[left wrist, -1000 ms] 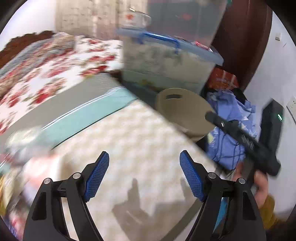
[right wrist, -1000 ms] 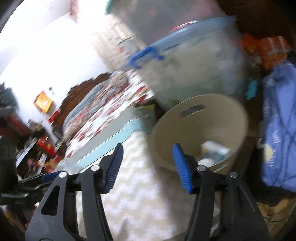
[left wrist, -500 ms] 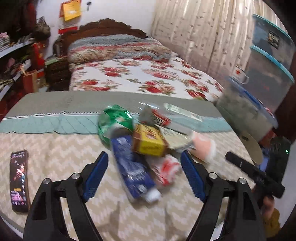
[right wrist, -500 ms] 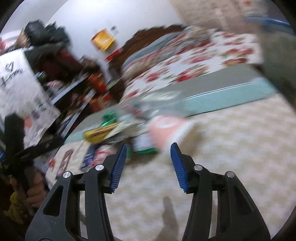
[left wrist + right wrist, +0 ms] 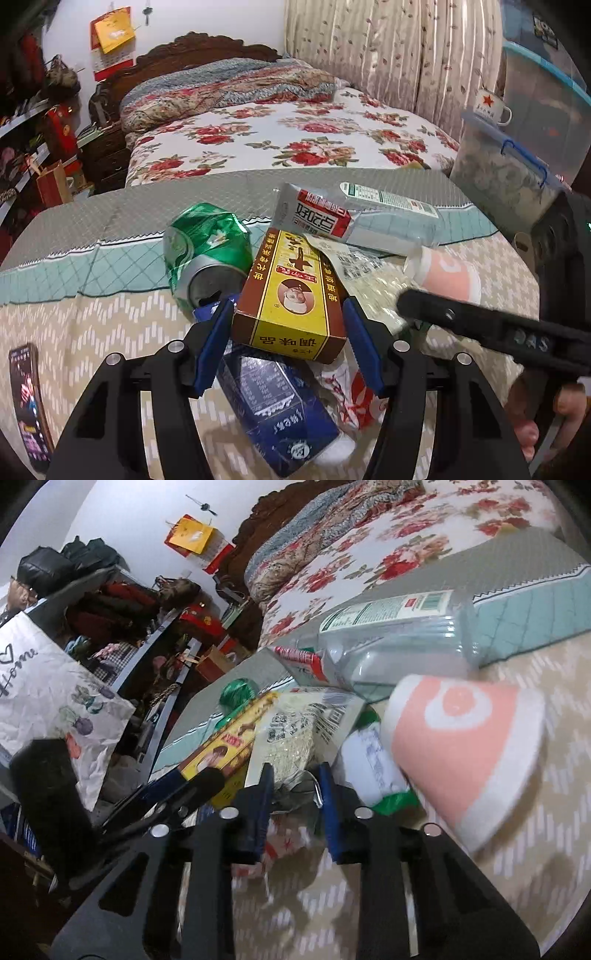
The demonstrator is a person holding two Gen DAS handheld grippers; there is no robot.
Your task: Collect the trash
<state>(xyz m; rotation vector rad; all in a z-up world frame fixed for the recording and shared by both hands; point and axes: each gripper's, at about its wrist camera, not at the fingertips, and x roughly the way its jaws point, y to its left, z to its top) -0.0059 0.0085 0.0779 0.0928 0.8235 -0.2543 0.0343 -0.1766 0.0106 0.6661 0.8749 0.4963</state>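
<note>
A pile of trash lies on the patterned table cover [image 5: 92, 332]. My left gripper [image 5: 288, 343] is open, its blue pads on either side of the near end of a yellow and brown box [image 5: 295, 295]. Under it lie a blue carton [image 5: 273, 410] and a red-and-white wrapper [image 5: 351, 395]. A crushed green can [image 5: 203, 251], a clear bottle [image 5: 388, 221] and a pink paper cup [image 5: 447, 275] lie around. My right gripper [image 5: 293, 794] is partly open around a clear crinkled wrapper [image 5: 295, 749], beside the cup [image 5: 461, 746], the box [image 5: 221, 749] and the bottle [image 5: 399, 635].
A phone [image 5: 27, 402] lies at the table's left edge. A bed with a floral cover [image 5: 280, 136] stands behind. Plastic storage boxes [image 5: 517, 170] with a mug on top are at the right. Cluttered shelves [image 5: 129, 627] and a paper bag [image 5: 48, 694] stand at the left.
Both grippers swung away from the beige bin to the trash pile and closed in. The left now straddles the yellow box; the right has narrowed around the clear wrapper.
</note>
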